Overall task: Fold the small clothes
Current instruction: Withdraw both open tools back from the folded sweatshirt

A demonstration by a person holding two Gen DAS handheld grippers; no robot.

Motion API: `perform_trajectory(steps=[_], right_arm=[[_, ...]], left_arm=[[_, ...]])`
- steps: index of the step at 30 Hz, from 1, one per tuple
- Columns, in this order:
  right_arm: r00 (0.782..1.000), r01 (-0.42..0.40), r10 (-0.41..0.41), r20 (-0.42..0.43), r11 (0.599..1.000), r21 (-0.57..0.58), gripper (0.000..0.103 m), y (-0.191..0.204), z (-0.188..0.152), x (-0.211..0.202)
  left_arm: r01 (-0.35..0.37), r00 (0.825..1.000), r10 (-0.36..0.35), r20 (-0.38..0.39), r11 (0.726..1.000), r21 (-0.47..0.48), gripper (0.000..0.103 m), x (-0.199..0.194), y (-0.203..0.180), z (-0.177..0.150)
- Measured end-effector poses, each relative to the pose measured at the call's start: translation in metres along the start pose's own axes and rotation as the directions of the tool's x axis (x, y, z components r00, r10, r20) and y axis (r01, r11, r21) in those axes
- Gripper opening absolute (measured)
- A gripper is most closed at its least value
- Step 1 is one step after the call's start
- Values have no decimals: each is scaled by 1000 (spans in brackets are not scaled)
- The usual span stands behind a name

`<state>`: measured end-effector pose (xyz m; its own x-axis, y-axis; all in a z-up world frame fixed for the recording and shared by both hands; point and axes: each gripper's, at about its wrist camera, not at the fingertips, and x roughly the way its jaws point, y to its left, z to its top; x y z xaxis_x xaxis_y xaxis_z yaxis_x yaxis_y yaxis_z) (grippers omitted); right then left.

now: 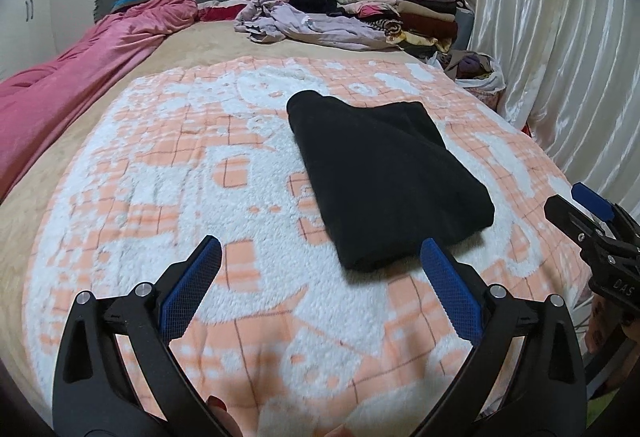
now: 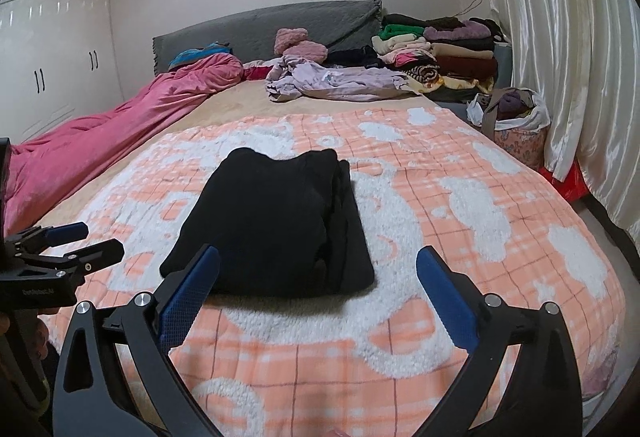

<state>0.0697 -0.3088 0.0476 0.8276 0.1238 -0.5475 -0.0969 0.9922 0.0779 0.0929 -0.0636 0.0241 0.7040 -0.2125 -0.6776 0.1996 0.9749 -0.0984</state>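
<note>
Left gripper: the left gripper (image 1: 321, 257) is spread wide, nothing between the blue pads, hanging just short of the near edge of the black garment (image 1: 380, 173)
Right gripper: the right gripper (image 2: 318, 265) gapes wide too, empty, at the garment's near side
Garment: folded into a thick bundle, lying mid-way on the orange-and-white blanket (image 1: 200, 165)
Risk: my read, a clumsy re-grab catches one layer and the stacked fold on its right side springs open
Room: bare blanket all round; pink duvet (image 1: 80, 77) well off left, curtain (image 2: 560, 57) and bag of clothes (image 2: 516, 121) off right, folded stack (image 1: 412, 9) far back
</note>
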Motion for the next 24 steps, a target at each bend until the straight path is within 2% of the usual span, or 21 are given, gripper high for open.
perform_trajectory(steps=[11, 24], right_arm=[[999, 7, -7, -45, 1000, -11, 98, 0, -28, -11], [997, 31, -31, -76, 1000, -5, 98, -4, -51, -9]], left_arm=[[-9, 1000, 9, -8, 1000, -7, 93, -12, 0, -28], [-21, 999, 19, -38, 999, -39, 93, -6, 8, -53]])
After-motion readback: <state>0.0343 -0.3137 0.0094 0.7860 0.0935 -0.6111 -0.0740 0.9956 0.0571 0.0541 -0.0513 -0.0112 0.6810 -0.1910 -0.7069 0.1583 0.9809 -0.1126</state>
